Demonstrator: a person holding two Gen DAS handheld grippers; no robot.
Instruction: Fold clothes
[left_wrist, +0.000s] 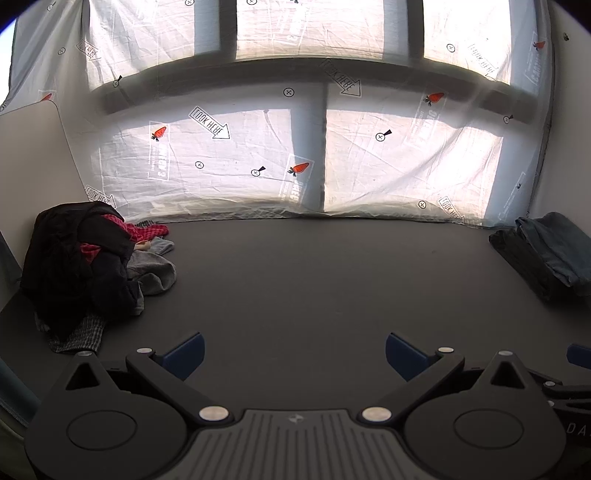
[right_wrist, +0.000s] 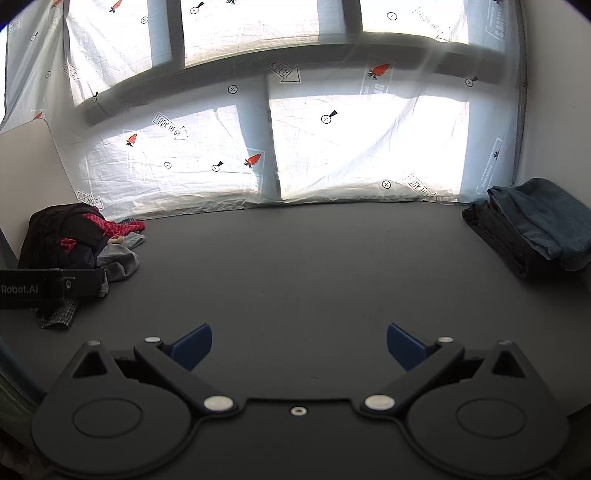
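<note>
unfolded clothes pile (left_wrist: 88, 266) heaped at 9 o'clock on the dark table (left_wrist: 314, 280); folded stack (left_wrist: 546, 254) at 3 o'clock, well apart. printed sheet (left_wrist: 258, 155) hangs at 12 o'clock. left hand-held gripper (left_wrist: 294, 354) and right hand-held gripper (right_wrist: 299, 347): fingers spread wide, empty, above bare table.

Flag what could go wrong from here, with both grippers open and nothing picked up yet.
1. The unfolded pile is tangled: black, red checked and grey garments overlap, so one grab may lift several at once.
2. The folded stack sits at the table's far right edge; a sweeping garment might knock it off.
3. The left gripper and right gripper sit close together and could collide.
</note>
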